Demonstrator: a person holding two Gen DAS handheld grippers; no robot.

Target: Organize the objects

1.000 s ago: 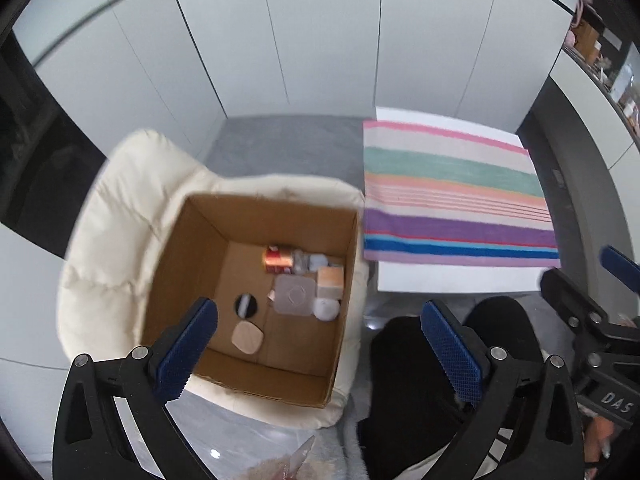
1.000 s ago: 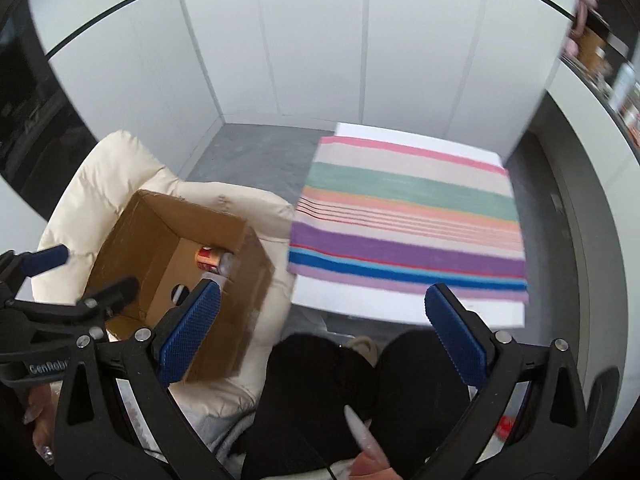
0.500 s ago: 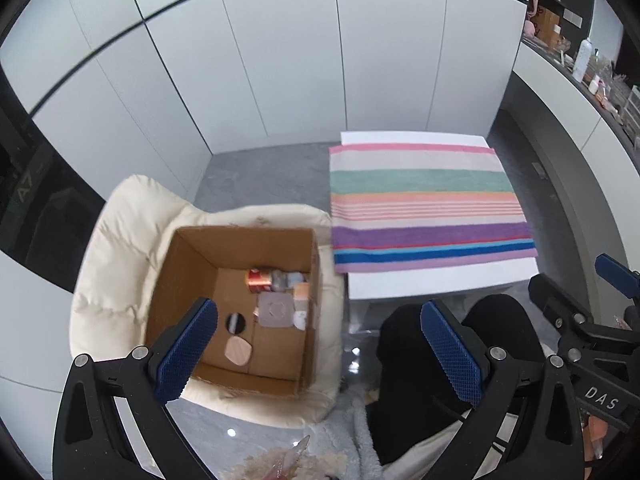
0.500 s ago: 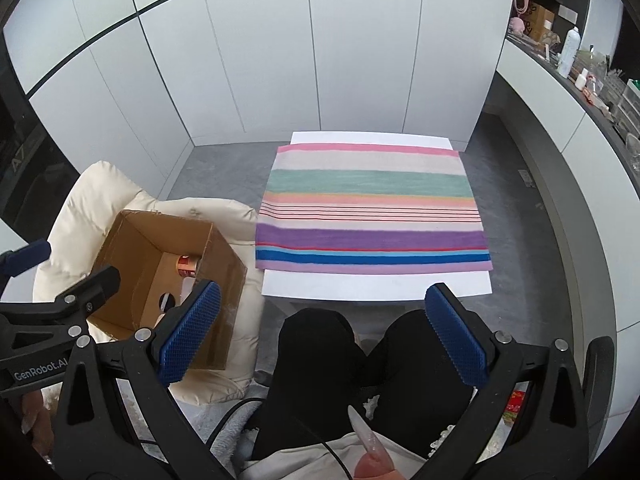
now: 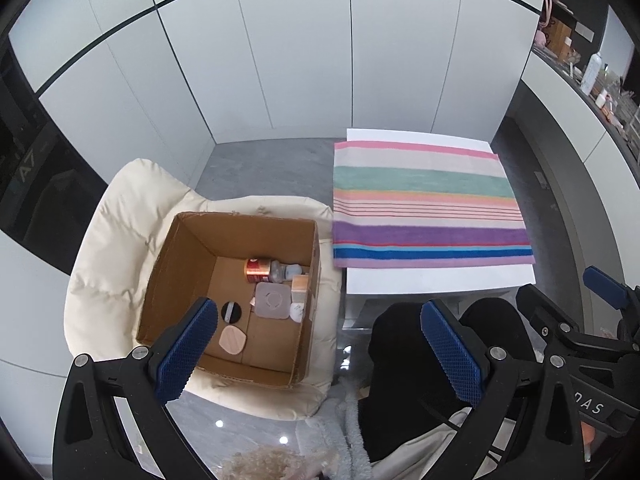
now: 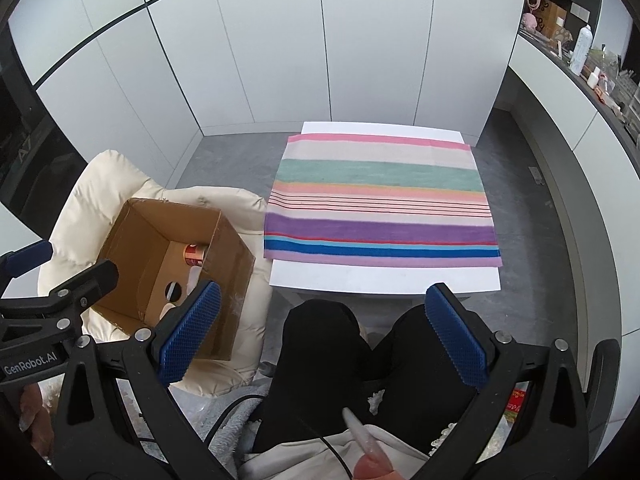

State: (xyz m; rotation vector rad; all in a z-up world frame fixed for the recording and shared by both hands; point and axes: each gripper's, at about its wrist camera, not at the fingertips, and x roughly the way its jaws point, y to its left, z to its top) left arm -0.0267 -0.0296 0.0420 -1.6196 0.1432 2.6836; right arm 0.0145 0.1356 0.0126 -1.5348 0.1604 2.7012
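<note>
Left gripper [image 5: 320, 354]: jaws spread wide, nothing held, raised above cardboard box [image 5: 180, 272] | Right gripper [image 6: 324, 334]: jaws spread wide, nothing held, above person's knees [image 6: 360, 344] | Box: open-topped, on cream padded chair [image 5: 108, 216], containing copper-coloured can [image 5: 258, 270], grey square lid [image 5: 273, 300], pink compact [image 5: 233, 339] | Striped towel [image 6: 380, 200]: flat on white table [image 6: 384, 278], right of chair

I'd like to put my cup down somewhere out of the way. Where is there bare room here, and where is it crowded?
The striped towel covering the white table is bare all over, and a bare white strip runs along the table's near edge. The cardboard box on the cream chair is crowded along its right side; its floor by the left wall is free.
</note>
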